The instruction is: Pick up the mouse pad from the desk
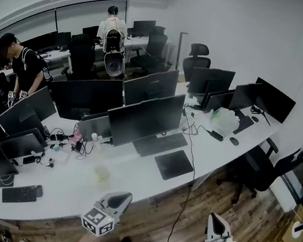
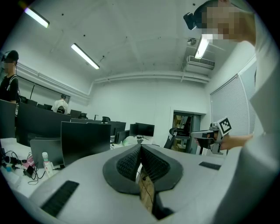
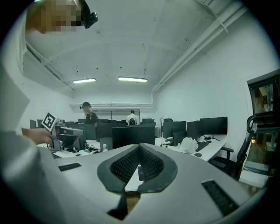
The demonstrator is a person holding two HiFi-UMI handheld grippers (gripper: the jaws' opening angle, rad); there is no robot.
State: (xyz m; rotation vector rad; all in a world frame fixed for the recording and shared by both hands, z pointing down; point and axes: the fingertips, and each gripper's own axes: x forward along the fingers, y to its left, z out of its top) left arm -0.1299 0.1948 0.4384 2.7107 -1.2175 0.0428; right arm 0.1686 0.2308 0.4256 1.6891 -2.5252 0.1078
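the mouse pad point(image 1: 174, 164) lies flat on the white desk point(image 1: 130, 178), just in front of a dark keyboard point(image 1: 159, 143) and close to the front edge of the desk. a thin cable point(image 1: 190, 153) runs beside its right side and goes down over the edge.

i think the pad is light, thin and soft, so it will bend and hang down when it is lifted by one side. its top looks matte, and probably it does not slip much on the desk. because it lies flat, the jaws cannot go around it from above. a good place to take it is the corner nearest to the desk edge, after pushing it a little over the edge. it is not fragile.

the left gripper point(image 2: 140, 149) has its jaws fully together and holds nothing. the right gripper point(image 3: 140, 148) also shows its pads meeting at the tips, with nothing between them. both are held about level and well apart from the desk.

count: one mouse pad at this place, two grippers, one keyboard behind the pad. two other persons stand far behind the monitors.
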